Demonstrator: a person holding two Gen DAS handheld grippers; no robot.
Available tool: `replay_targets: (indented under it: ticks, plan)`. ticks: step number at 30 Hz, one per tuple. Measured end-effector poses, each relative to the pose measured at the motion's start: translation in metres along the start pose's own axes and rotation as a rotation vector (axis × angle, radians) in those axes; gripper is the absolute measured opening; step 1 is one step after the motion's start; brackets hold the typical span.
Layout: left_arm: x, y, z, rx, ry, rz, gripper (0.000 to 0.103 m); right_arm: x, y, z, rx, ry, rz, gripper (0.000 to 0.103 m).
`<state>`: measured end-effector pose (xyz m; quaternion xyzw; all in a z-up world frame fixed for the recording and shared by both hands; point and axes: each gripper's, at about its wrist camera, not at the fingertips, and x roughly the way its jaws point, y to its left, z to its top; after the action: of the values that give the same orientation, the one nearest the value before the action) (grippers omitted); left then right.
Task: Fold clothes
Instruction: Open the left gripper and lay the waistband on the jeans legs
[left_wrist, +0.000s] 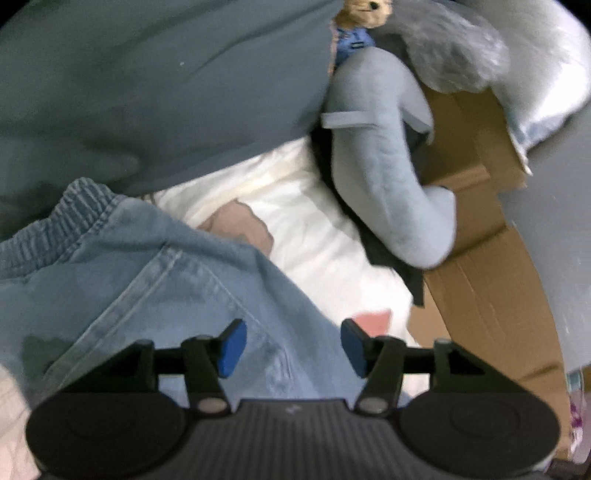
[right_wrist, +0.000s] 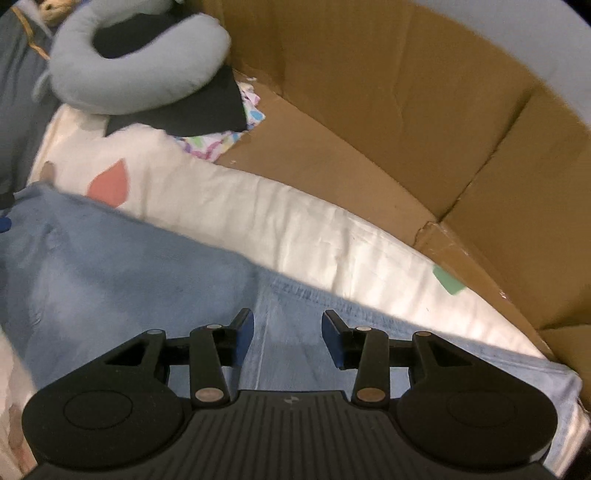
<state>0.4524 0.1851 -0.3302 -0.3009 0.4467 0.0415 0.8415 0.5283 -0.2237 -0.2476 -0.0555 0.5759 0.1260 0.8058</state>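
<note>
The left gripper hangs over the jeans, its 2 blue pads spread wide with nothing between them. The right gripper is likewise agape and empty, above a seam of the jeans. The jeans lie spread flat on a white sheet printed with pink and green patches; their elastic waistband shows in the left view. Beyond the sheet sits a grey neck pillow, resting on a black cloth. A floral cloth pokes out beneath that. A cardboard box rises to the right, touching the sheet's edge. A dark blanket lies at left, and a plush toy at the far end.
</note>
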Motion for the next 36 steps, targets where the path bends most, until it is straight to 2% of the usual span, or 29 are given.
replay_targets:
  ticks: [3,6,9,15,17,21,24,27,36]
  plan:
    - [-0.025,-0.008,-0.003,0.021,0.016,-0.017,0.063,-0.036,0.003,-0.011,-0.004,-0.015,-0.017,0.048]
    - [-0.053,-0.015,-0.005,0.031,0.026,-0.064,0.064,-0.071,0.007,-0.022,-0.004,-0.028,-0.043,0.048]
    - [-0.078,-0.024,-0.005,0.051,0.048,-0.072,0.064,-0.105,0.014,-0.031,-0.016,-0.042,-0.069,0.048]
    - [-0.128,-0.052,-0.005,0.143,0.080,-0.093,0.066,-0.178,0.030,-0.051,-0.015,-0.075,-0.110,0.050]
    - [-0.142,-0.061,-0.008,0.182,0.098,-0.105,0.066,-0.196,0.033,-0.058,0.003,-0.077,-0.133,0.055]
    - [-0.169,-0.074,-0.012,0.271,0.102,-0.132,0.067,-0.226,0.041,-0.074,0.010,-0.079,-0.166,0.056]
    - [-0.180,-0.088,-0.017,0.311,0.103,-0.131,0.077,-0.237,0.043,-0.089,0.027,-0.096,-0.124,0.056]
    - [-0.184,-0.104,-0.023,0.354,0.110,-0.132,0.077,-0.236,0.042,-0.105,0.013,-0.095,-0.069,0.056]
    - [-0.171,-0.154,-0.057,0.437,0.162,-0.142,0.077,-0.217,0.036,-0.162,-0.109,-0.116,-0.006,0.056]
